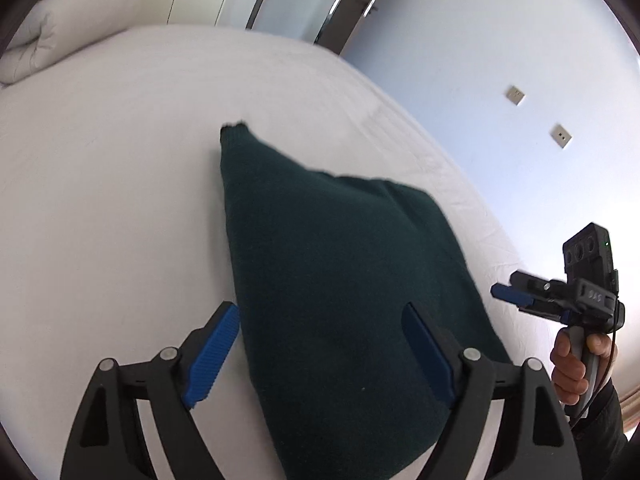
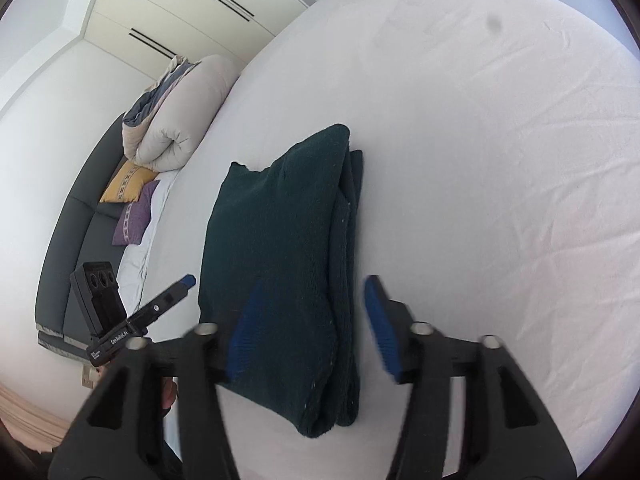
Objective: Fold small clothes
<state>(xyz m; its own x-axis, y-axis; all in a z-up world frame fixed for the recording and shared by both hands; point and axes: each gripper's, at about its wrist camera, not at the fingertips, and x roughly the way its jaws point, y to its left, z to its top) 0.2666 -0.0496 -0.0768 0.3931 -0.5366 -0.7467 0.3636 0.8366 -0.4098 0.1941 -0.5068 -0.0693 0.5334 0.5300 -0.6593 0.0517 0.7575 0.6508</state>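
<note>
The left gripper [image 1: 320, 354] has its blue fingers [image 1: 212, 356] spread wide, straddling the near end of the folded dark green garment [image 1: 340, 280] without pinching it. The right gripper [image 2: 310, 326] also stands open, holding nothing. The garment lies on the white bed [image 2: 500, 160]. Only the right wrist view shows its stacked layers, a rolled duvet [image 2: 180, 116] and cushions [image 2: 128, 184]; only the left shows wall sockets [image 1: 516, 95].

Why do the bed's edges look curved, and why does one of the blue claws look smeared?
Both wrist views use fisheye lenses, so the bed bows and dark corners ring each picture. In the right wrist view, one of the right gripper's blue pads is motion-blurred against the folded green sweater. In the left wrist view, the left gripper looks sharp; daylight washes the wall pale.
</note>
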